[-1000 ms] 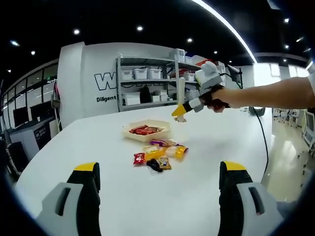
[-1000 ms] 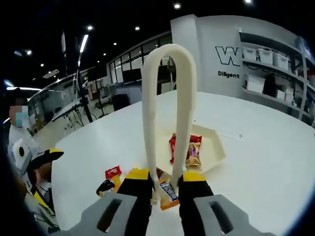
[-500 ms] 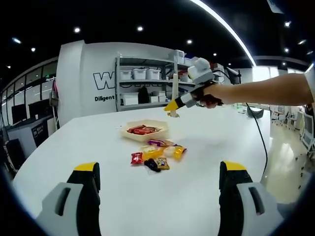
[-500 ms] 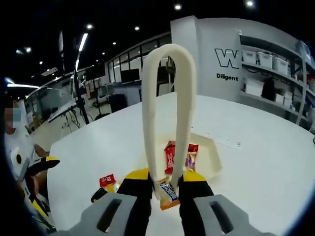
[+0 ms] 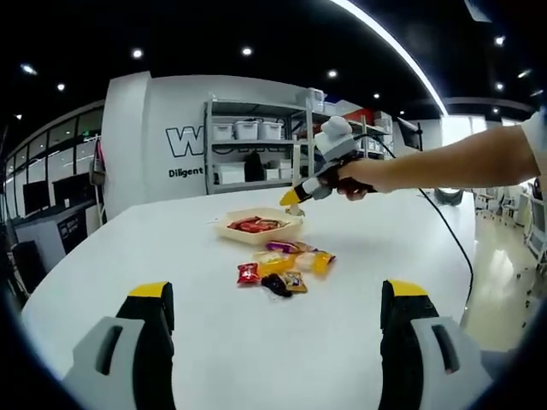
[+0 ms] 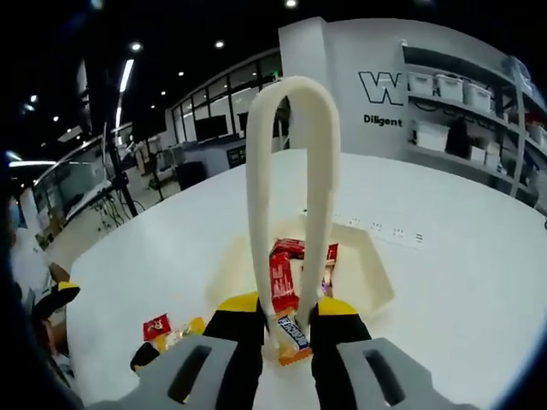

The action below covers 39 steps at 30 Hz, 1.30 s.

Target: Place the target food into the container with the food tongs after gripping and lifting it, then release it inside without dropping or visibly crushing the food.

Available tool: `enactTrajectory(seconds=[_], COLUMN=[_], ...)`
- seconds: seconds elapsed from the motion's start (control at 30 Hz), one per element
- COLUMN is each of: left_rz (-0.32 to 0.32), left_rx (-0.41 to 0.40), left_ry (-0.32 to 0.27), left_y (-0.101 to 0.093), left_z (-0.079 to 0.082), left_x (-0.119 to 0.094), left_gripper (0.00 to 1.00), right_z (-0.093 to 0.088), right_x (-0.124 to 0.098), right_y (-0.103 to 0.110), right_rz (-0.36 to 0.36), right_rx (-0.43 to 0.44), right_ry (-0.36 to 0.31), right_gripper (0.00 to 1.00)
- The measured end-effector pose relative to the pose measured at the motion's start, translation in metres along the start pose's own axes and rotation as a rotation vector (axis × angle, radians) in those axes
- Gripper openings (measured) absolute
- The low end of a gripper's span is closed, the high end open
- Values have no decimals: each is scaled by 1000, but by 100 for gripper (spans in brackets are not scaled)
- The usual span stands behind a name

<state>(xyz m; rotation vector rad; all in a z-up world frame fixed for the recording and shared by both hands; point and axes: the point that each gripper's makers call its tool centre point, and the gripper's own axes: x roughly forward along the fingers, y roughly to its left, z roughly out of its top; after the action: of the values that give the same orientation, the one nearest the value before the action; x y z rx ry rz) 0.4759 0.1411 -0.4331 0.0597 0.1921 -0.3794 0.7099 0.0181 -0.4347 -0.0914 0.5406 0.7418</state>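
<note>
White tabletop [image 5: 359, 256] filled the lower half of both views, with grey shelving [image 5: 256, 145] holding bins against a wall at 12 o'clock in the left gripper view. Loose wrapped snacks [image 5: 282, 269] lay scattered near the middle of that view, just below a shallow cream tray [image 5: 261, 229] that held red packets [image 6: 282, 269]. Nothing stood between the snacks and the tray.

The left gripper [image 5: 273, 312] had its jaws spread wide and empty, at 6 o'clock. The right gripper [image 6: 289, 318] pressed its jaws onto cream food tongs [image 6: 291, 171], whose looped end rose toward 12 o'clock. The tong tips pinched a small candy bar [image 6: 293, 336] with a dark wrapper and orange ends, uncrushed, held above the tray's near edge. In the left gripper view, a person's hand [image 5: 355, 175] held that gripper over the tray.
</note>
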Motion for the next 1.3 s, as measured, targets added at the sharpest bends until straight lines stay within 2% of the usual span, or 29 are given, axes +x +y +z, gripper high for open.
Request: enactTrajectory(seconds=[0.3, 0.77, 0.93, 1.07, 1.3], left_rz=[8, -1, -7, -6, 11], left_rx=[4, -7, -21, -36, -49], left_ry=[-3, 9, 12, 7, -2], left_y=[6, 7, 7, 12, 21], left_z=[1, -8, -13, -16, -15], left_x=[0, 8, 10, 9, 7], left_gripper=[99, 99, 99, 99, 99], right_z=[-8, -21, -15, -11, -8], right_x=[29, 45, 51, 57, 54], right_y=[-8, -13, -21, -27, -29], right_rz=[-5, -17, -30, -56, -84], right_rx=[28, 2, 4, 48, 80], right_ry=[15, 47, 39, 28, 11], right_gripper=[14, 15, 15, 16, 17])
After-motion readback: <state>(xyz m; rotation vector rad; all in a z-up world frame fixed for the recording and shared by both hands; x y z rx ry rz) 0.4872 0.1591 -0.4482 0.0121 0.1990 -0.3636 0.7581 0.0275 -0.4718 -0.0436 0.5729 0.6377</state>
